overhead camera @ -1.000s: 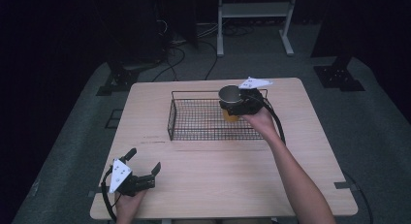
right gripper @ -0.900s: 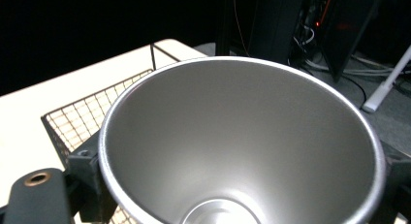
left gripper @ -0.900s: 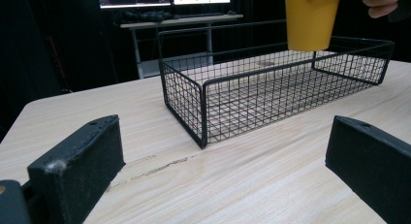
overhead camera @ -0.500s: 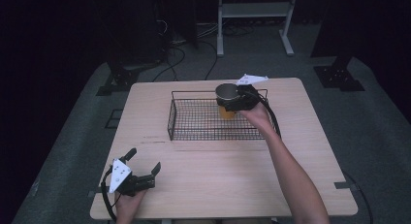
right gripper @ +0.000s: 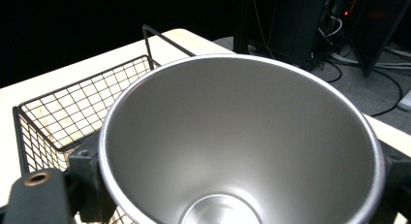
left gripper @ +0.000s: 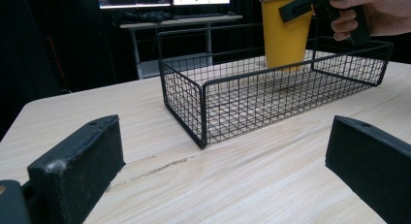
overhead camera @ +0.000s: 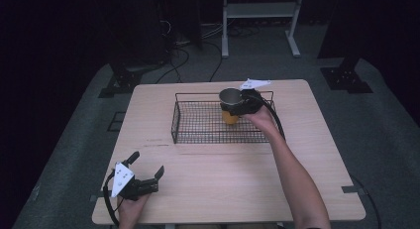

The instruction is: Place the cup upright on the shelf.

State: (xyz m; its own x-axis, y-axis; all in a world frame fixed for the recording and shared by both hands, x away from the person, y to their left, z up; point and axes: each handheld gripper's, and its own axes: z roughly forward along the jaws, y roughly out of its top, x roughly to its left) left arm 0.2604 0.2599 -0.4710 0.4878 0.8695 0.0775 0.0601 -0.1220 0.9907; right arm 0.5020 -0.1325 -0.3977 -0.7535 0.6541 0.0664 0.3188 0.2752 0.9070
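A tapered metal cup [overhead camera: 229, 106], yellow outside and brushed silver inside, stands upright in the right end of a black wire basket [overhead camera: 198, 125] at the upper middle of the high view, with the right gripper [overhead camera: 237, 104] clamped across its rim. Whether the cup's base touches the mesh floor is hard to make out behind the wires. The left gripper [overhead camera: 147, 173] rests at the lower left on the pale wood-grain table [overhead camera: 237, 179], its blocky black jaws spread apart around nothing.

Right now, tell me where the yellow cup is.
In the high view the yellow cup stands upright at the right end of the wire basket, toward the table's far side, gripped near its rim by the right claw.
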